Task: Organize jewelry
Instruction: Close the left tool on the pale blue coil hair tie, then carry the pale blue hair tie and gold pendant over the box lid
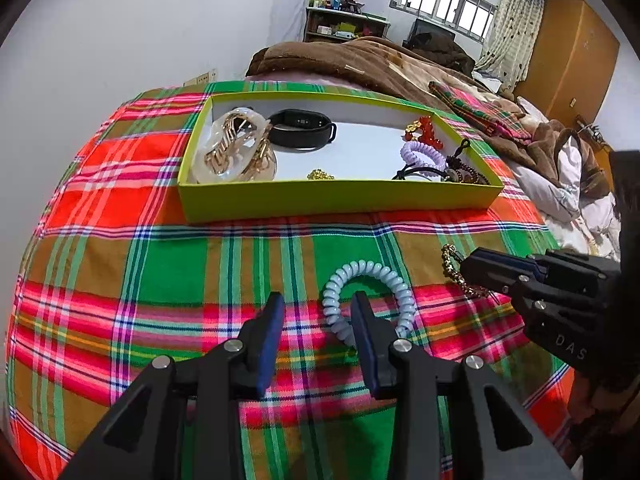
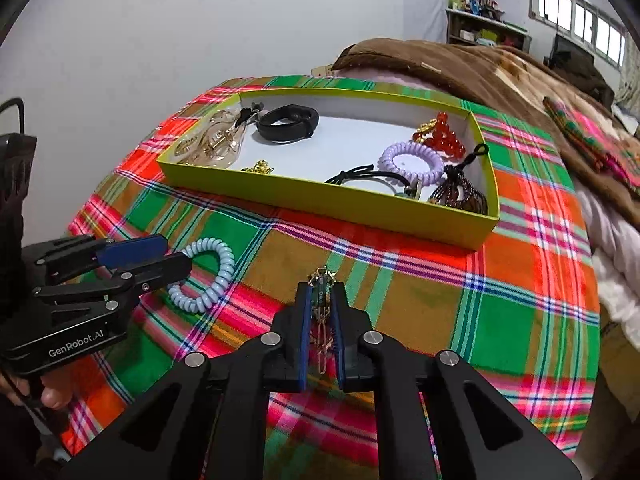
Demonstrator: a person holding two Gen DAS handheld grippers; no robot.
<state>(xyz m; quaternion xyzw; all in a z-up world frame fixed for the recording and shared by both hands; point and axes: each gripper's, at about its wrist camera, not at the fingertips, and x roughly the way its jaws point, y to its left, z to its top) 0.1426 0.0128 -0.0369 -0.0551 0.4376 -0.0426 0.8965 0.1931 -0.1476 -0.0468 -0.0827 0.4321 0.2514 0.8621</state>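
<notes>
A pale blue coil bracelet (image 1: 370, 294) lies on the plaid cloth; it also shows in the right wrist view (image 2: 206, 276). My left gripper (image 1: 318, 304) is open, its right finger inside the coil's loop and its left finger outside it. My right gripper (image 2: 321, 292) is shut on a gold chain bracelet (image 2: 322, 320), which also shows in the left wrist view (image 1: 454, 270). A yellow-green box (image 1: 340, 198) behind holds a clear hair claw (image 1: 236, 148), a black band (image 1: 302, 128), a lilac coil (image 1: 422, 154) and red beads (image 1: 426, 130).
The plaid cloth (image 1: 160, 272) covers a rounded surface that falls away at the left and front. A brown blanket (image 1: 360, 64) and bedding lie behind and to the right of the box. A white wall stands at the left.
</notes>
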